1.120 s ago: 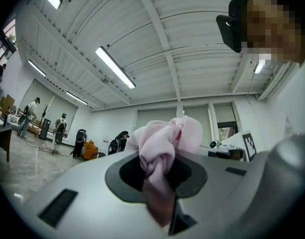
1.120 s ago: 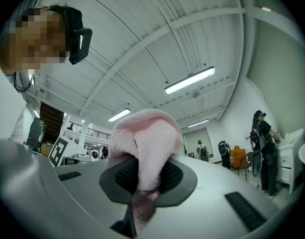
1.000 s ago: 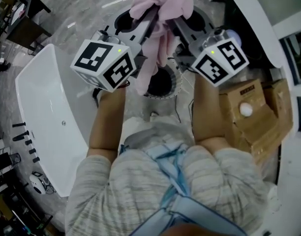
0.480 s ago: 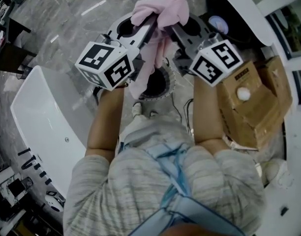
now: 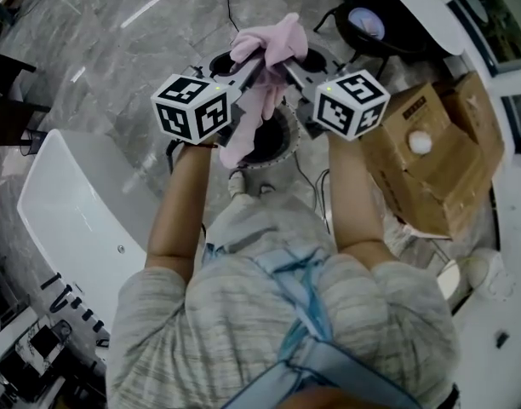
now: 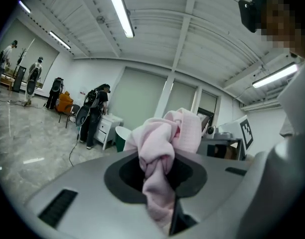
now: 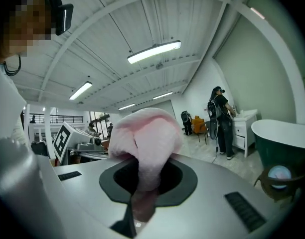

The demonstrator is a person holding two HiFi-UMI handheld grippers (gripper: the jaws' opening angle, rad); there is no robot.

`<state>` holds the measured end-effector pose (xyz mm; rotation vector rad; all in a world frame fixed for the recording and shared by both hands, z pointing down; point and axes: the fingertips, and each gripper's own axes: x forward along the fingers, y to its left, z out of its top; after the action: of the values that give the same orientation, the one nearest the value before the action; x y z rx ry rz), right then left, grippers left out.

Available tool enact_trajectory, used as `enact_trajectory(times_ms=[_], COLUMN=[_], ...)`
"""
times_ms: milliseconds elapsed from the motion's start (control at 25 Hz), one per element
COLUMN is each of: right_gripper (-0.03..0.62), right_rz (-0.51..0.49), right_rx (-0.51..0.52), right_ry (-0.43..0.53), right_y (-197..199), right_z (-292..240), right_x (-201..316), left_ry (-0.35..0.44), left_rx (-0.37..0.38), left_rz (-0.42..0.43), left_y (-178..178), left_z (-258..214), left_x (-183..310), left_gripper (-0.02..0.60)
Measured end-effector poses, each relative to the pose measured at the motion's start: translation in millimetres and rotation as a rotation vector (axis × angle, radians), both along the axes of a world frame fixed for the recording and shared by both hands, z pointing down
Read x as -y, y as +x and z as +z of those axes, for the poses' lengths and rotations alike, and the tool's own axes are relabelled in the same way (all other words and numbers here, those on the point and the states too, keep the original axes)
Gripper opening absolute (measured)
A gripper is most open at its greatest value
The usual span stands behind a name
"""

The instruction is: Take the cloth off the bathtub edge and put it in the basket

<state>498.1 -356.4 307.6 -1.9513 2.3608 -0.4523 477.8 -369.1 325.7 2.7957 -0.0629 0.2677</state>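
Note:
Both grippers hold the pink cloth (image 5: 269, 54) up between them, its bunched top above the jaws. Its tail hangs down over the round basket (image 5: 288, 153), which has a dark opening and a white ribbed wall. My left gripper (image 5: 254, 64) is shut on the cloth from the left, my right gripper (image 5: 288, 60) from the right. In the left gripper view the cloth (image 6: 162, 143) is pinched in the left gripper (image 6: 160, 185) and twists upward. In the right gripper view the cloth (image 7: 145, 133) bulges above the right gripper (image 7: 142, 183). The white bathtub (image 5: 65, 203) lies at the left.
An open cardboard box (image 5: 431, 160) with a white ball in it stands at the right. A dark round stand (image 5: 367, 24) and a white curved rim (image 5: 422, 7) are at the top right. A green tub (image 7: 287, 138) and people stand in the background.
Both grippers have carried the cloth farther away from the body and closer together, with its tail over the basket. The bathtub has slid lower left in the view.

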Motion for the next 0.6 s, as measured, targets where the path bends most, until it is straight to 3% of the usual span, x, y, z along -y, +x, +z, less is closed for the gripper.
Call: enact_trajectory(times_ms=[200, 600], right_gripper=[0.054, 0.054], right_rz=[0.01, -0.012], right_rx=[0.01, -0.052], right_ry=[-0.128, -0.393], right_y=[10, 13], right_z=[53, 154], right_x=[4, 8], left_ry=[-0.03, 0.01], left_rx=[0.115, 0.423], left_rz=[0.041, 0.129], left_y=[10, 10], left_z=[52, 153], left_x=[2, 1], left_gripper=[0.083, 0.084])
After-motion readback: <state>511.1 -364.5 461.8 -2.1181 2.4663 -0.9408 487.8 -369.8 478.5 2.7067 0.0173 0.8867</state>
